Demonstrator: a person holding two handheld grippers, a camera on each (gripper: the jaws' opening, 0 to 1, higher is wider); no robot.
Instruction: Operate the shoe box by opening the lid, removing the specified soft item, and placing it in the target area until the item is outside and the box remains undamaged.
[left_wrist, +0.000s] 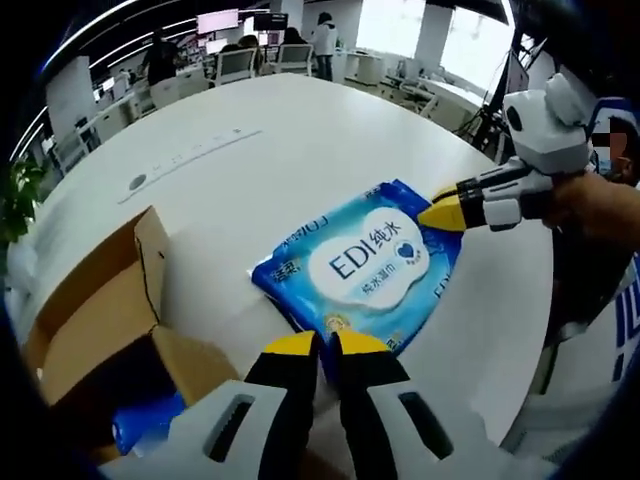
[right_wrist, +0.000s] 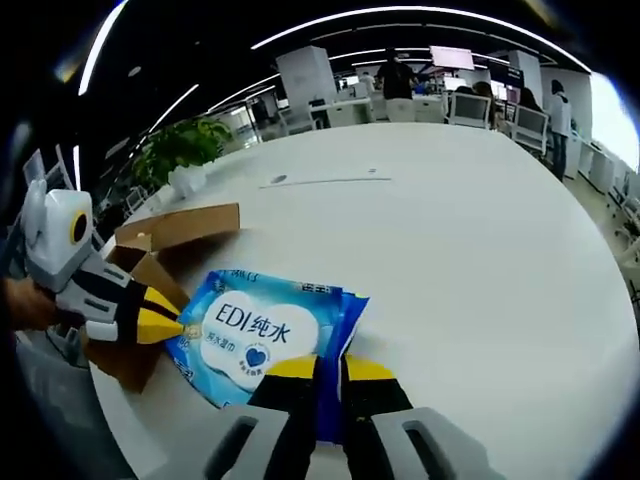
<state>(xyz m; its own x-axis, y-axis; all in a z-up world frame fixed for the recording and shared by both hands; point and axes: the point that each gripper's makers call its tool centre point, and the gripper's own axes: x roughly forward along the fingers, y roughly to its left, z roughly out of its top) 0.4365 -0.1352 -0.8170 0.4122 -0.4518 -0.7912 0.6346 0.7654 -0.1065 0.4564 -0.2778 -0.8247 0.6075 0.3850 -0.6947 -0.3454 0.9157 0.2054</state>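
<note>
1. The wipes pack (left_wrist: 365, 265) is bright blue with a white cloud-shaped label; the label carries blue lettering "EDI" and a small dark blue heart.
2. The shoe box (left_wrist: 105, 320) is plain brown cardboard, dark inside, with something blue (left_wrist: 145, 420) showing in it.
3. The left gripper (left_wrist: 327, 345) has yellow tips on black jaws and a white body.
4. The right gripper (left_wrist: 432, 208) has the same yellow, black and white.
5. The table (left_wrist: 300, 140) is white, with a faint grey strip.
6. The plant (right_wrist: 180, 145) is green.
</note>
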